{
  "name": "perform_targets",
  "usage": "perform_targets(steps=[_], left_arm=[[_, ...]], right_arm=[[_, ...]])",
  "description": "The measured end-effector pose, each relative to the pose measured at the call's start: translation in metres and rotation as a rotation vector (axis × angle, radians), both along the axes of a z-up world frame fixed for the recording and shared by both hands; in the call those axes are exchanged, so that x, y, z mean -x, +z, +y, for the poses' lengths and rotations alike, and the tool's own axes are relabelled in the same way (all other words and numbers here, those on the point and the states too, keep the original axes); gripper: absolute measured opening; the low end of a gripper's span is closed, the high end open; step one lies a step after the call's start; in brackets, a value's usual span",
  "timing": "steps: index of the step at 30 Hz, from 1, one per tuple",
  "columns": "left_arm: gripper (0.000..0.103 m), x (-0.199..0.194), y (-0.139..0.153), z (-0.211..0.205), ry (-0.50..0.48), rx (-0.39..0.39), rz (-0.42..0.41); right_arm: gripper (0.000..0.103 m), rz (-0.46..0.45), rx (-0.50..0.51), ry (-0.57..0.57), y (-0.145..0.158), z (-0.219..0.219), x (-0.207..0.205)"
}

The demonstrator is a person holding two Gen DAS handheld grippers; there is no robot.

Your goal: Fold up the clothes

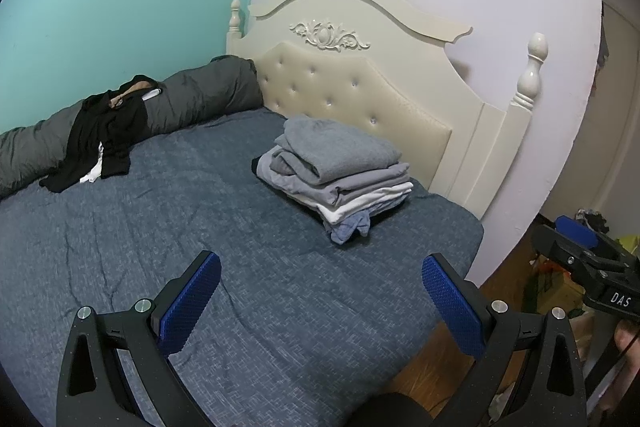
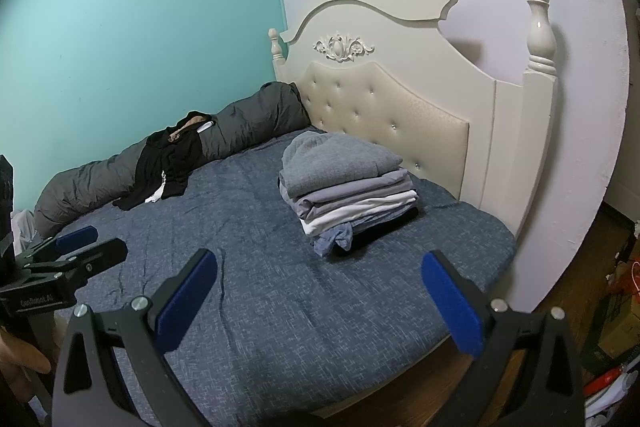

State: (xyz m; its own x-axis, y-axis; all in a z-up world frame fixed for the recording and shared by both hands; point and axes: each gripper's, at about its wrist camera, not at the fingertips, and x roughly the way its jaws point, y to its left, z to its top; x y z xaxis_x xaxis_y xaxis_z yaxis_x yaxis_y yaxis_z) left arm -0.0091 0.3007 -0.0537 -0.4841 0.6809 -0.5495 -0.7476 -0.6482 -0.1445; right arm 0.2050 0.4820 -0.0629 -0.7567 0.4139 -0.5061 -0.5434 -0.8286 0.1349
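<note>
A stack of folded clothes [image 1: 336, 171], grey on top with white and blue layers below, sits on the blue bedspread [image 1: 160, 227] near the headboard; it shows in the right wrist view too, stack [image 2: 344, 191]. A heap of unfolded black and white clothes [image 1: 104, 139] lies at the far left on a grey rolled duvet, also heap [image 2: 168, 163]. My left gripper [image 1: 320, 291] hangs open over the bed's near part, nothing between its blue pads. My right gripper [image 2: 320, 287] is open and empty as well, above the bed's near edge.
A cream headboard [image 1: 360, 83] with posts stands behind the stack. The grey rolled duvet [image 1: 208, 95] runs along the teal wall. Wooden floor with bags and boxes [image 2: 616, 307] lies right of the bed. A person's hand [image 2: 20, 355] holds the left gripper's handle.
</note>
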Motion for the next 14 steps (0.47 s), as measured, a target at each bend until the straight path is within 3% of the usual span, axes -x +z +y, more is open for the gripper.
perform_targets(steps=[14], left_arm=[[0.103, -0.0012, 0.0014, -0.0013, -0.005, -0.005, 0.011]], right_arm=[[0.103, 0.002, 0.003, -0.002, 0.0001, 0.0008, -0.0023]])
